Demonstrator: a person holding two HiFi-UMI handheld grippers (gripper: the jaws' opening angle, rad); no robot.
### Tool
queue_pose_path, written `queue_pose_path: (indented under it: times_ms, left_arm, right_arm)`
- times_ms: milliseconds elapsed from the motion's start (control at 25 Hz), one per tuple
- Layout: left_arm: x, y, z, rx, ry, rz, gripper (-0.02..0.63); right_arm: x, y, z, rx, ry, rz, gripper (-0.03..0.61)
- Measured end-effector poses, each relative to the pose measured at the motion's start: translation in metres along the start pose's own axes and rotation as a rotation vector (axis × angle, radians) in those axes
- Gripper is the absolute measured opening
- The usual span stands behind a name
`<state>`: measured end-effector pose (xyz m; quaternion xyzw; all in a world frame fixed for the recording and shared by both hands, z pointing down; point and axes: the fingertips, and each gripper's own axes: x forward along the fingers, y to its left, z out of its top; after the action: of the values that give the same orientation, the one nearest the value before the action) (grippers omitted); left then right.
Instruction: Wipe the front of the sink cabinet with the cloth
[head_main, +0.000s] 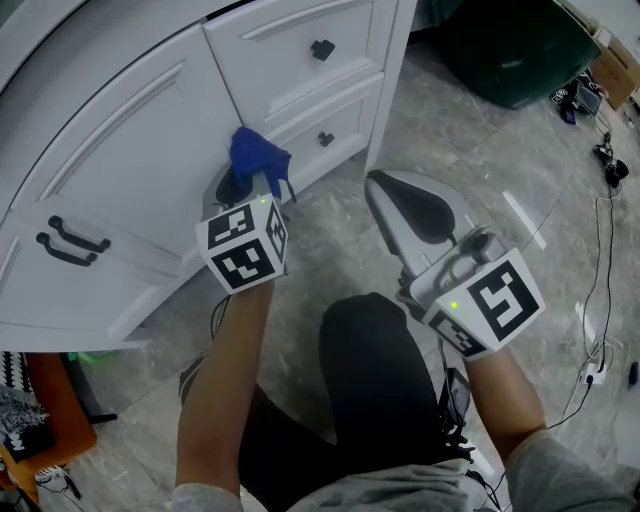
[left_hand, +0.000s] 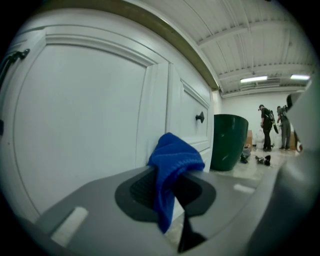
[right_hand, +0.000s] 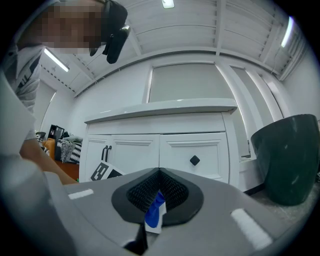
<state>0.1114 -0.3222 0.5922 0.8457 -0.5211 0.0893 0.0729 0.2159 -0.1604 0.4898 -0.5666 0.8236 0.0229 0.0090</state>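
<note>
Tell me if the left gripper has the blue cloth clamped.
Yes, the left gripper has its jaws shut on the blue cloth.

Grey mottled floor (head_main: 330, 250), dark green bin (head_main: 510, 50); ceiling strip lights (left_hand: 253, 79)

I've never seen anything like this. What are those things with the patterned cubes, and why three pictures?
No robot: a person holds a two-jaw gripper in each hand; the cubes belong to them. One picture looks down from a camera on the person's head; the others come from cameras riding on the grippers. The left gripper is shut on a blue cloth, close against the white cabinet. The right gripper hangs over the floor, jaws together; a small blue-and-white bit shows in their gap, too small to name.
</note>
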Motion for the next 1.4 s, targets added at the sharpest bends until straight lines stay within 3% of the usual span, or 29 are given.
queue_pose_path:
  times_ms: [240, 600, 720, 880, 1200, 1400]
  left_arm:
    - [-0.035, -0.002, -0.004, 0.038, -0.026, -0.073, 0.067]
    - [-0.132, 0.061, 0.018, 0.104, -0.125, -0.116, 0.067]
    - [-0.173, 0.074, 0.032, 0.117, -0.138, -0.106, 0.069]
    - [-0.232, 0.068, 0.064, 0.104, -0.118, -0.161, 0.069]
    - [-0.33, 0.06, 0.154, 0.051, -0.06, -0.147, 0.069]
    - [-0.387, 0.073, 0.254, 0.033, -0.036, -0.074, 0.069]
  right_arm:
    - [0.007, 0.01, -0.003, -0.015, 0.015, 0.021, -0.001]
    - [0.048, 0.043, -0.009, -0.051, 0.044, 0.104, 0.0]
    - [0.059, 0.06, -0.002, -0.099, 0.07, 0.157, 0.0]
    - [0.061, 0.081, 0.016, -0.141, 0.157, 0.224, 0.0]
    - [0.036, 0.101, 0.108, -0.079, 0.301, 0.241, -0.001]
    - [0.015, 0.1, 0.215, -0.061, 0.357, 0.213, 0.0]
